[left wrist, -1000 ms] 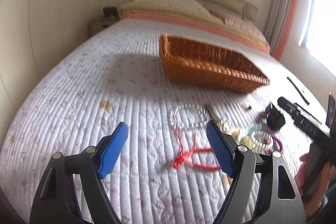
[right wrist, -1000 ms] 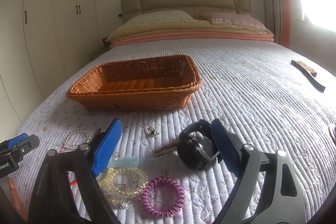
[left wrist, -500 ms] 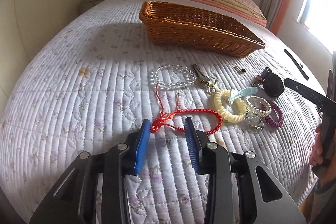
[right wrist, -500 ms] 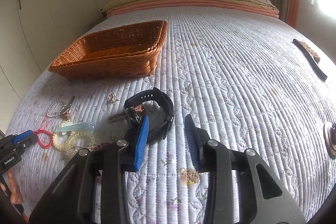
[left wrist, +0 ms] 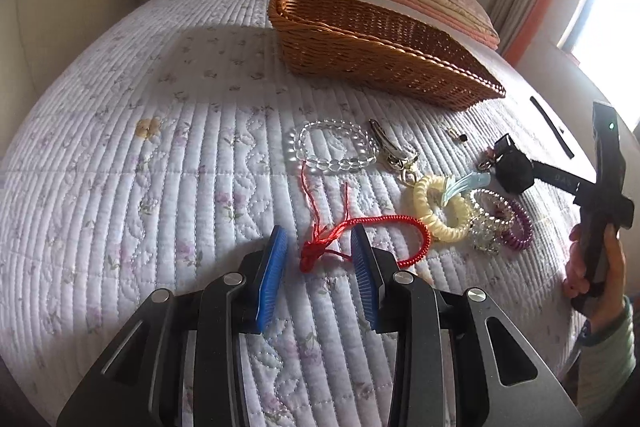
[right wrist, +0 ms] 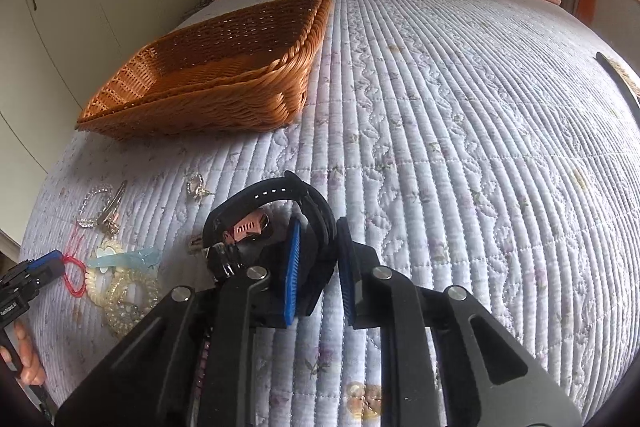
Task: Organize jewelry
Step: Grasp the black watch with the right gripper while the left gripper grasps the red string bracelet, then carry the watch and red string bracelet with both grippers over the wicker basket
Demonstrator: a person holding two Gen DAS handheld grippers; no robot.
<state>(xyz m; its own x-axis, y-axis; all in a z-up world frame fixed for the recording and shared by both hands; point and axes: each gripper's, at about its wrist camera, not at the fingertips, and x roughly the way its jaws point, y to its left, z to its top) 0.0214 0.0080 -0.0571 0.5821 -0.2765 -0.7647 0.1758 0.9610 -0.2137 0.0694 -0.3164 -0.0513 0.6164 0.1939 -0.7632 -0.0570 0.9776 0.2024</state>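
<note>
Left gripper (left wrist: 318,247): fingers part-open, low over the quilt (left wrist: 168,187), blue pads standing either side of the knot of the red cord bracelet (left wrist: 372,239); pads not closed on it, contact with the cord cannot be told. The bracelet's coiled loop lies flat, running right from the knot, with two loose tails running away from the gripper. Right gripper (right wrist: 318,255): fingers narrowly open, straddling the band of the black watch (right wrist: 280,211); the strap passes between the pads, but a firm grip cannot be told. Watch strap stands up in a loop, with a pinkish clasp piece inside it. Other jewelry lies on the quilt between the two grippers: clear bead bracelet (left wrist: 334,147), metal hair clip (left wrist: 390,149), cream coil hair tie (left wrist: 440,209), purple coil hair tie (left wrist: 518,225). Wicker basket (right wrist: 208,67) sits farther up the bed, well apart from the pieces.
</note>
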